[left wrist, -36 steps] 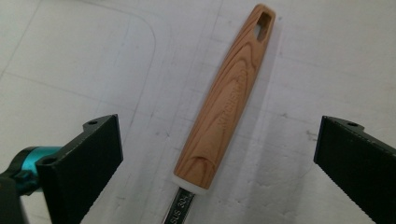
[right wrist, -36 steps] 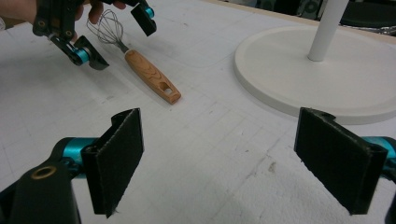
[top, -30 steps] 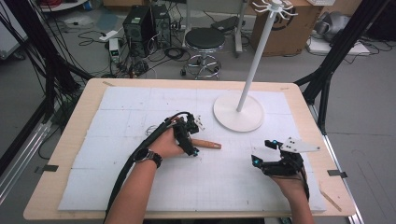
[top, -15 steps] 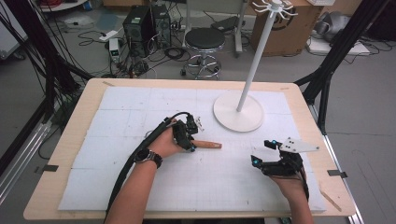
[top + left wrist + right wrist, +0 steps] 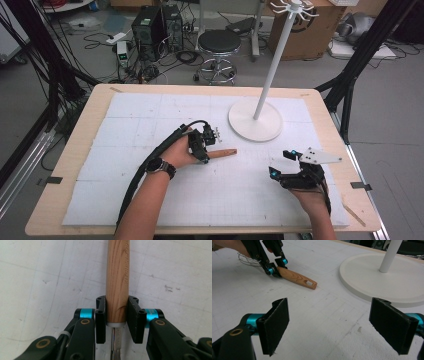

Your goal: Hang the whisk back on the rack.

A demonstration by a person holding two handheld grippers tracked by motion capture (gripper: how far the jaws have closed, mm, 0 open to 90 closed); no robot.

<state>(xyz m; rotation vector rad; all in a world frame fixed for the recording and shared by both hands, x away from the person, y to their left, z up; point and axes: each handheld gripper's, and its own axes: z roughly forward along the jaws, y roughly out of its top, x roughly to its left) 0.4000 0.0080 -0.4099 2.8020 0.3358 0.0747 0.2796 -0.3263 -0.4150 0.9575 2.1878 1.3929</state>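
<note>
Lying flat on the white gridded tabletop [image 5: 150, 115], the wooden-handled wire whisk [image 5: 117, 277] is now clamped at the handle's metal collar: the left gripper [image 5: 116, 315] has just been closing its fingers [image 5: 101, 320] onto it, so it looks ready to lift. Off to the side, the right gripper [image 5: 337, 325] hovers wide open and empty, near the white round-based stand [image 5: 255, 120].

Lab: cable tangle [image 5: 165, 60], computer towers [image 5: 155, 25], black rig frames [image 5: 45, 55].
</note>
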